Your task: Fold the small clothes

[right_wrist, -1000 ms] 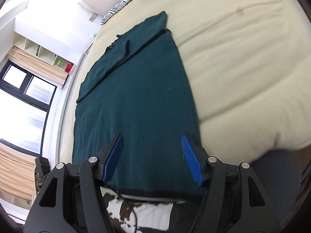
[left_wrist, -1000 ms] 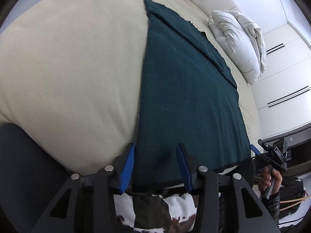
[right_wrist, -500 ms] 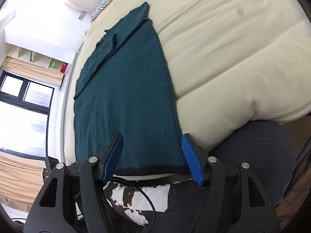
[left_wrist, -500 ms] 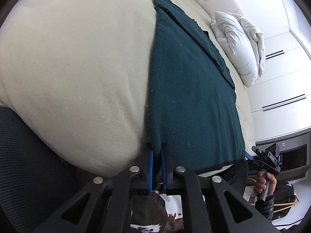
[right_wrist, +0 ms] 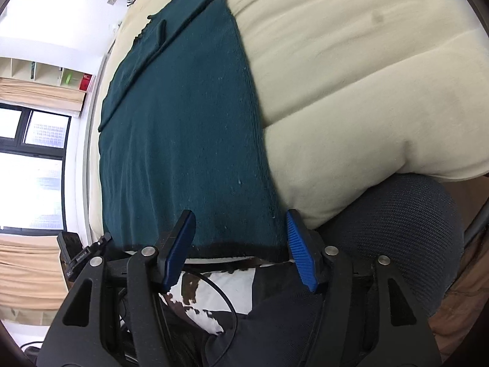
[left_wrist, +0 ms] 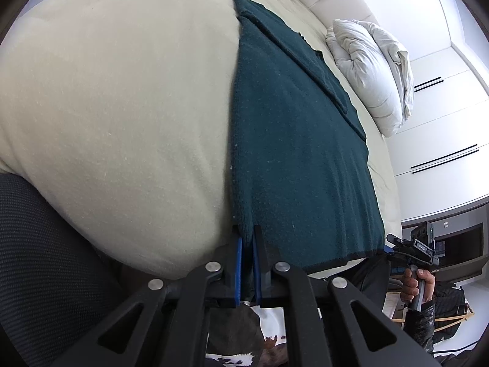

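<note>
A dark teal knitted garment (left_wrist: 293, 140) lies flat on the cream-covered bed (left_wrist: 116, 98), its black hem at the bed's near edge. The left tongs (left_wrist: 246, 238) are pinched tight on its near left corner. The right tongs (right_wrist: 240, 238) gape wide over the near right corner, gripping nothing.

You have a dark teal knit garment (left_wrist: 293, 140) lying flat on the cream bed, black-edged hem nearest you, far end apparently folded over.

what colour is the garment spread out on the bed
Dark teal green garment, with a black hem at its near edge; the right wrist view shows it best.
</note>
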`<state>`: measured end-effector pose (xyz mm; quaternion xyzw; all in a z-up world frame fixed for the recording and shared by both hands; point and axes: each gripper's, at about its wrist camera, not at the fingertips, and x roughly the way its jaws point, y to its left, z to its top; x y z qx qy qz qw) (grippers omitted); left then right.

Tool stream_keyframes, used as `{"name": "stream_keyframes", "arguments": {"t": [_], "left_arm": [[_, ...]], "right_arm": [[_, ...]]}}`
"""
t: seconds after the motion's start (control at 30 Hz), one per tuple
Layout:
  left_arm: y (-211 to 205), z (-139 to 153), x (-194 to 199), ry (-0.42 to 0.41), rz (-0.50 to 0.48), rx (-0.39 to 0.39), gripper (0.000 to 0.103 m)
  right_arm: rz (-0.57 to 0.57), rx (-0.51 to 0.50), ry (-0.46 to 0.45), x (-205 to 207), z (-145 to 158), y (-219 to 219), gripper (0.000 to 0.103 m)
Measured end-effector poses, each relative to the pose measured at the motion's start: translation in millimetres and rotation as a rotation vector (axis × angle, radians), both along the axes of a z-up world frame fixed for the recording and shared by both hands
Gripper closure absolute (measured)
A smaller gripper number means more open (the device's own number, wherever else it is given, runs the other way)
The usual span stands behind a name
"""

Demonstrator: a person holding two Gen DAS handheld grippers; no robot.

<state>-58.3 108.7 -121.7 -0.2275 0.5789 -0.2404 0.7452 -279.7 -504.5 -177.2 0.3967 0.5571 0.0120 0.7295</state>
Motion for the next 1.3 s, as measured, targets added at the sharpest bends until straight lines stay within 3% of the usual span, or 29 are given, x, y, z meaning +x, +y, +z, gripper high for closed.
{"name": "stream_keyframes", "arguments": {"t": [0.17,0.43,0.63,0.8,0.93,1.07,1.3], "left_arm": [[0.2,1.4,0.5,-0.009,-0.005,-0.002,0.096],[4.3,4.6,-0.9,-0.025,-0.004,-0.006,0.096],[6.1,4.4,-1.9,-0.029,0.003,-0.007,0.096],[7.3,6.1,-2.7,-0.045,0.003,-0.012,0.097],[9.3,14.2,-3.9,-0.052,0.004,-0.064,0.097],[16.4,28.1,-1.1,-0.066,0.032,-0.178,0.097],[17.6,77.1,33.6,-0.157,0.085,-0.365,0.097]], "right_arm": [[0.005,0.034,-0.005,-2.8,-7.4,-4.0,0.063],[-0.042,0.108,-0.053,-15.9,-15.1,-12.7,0.081],[-0.076,0.101,-0.097,-25.9,-13.1,-18.5,0.095],[-0.082,0.081,-0.142,-29.6,-4.5,-20.9,0.097],[-0.043,0.068,-0.170,-25.8,5.0,-11.7,0.097],[-0.014,0.073,-0.211,-17.5,16.4,-2.5,0.097],[-0.007,0.100,-0.354,24.4,60.7,7.9,0.097]]}}
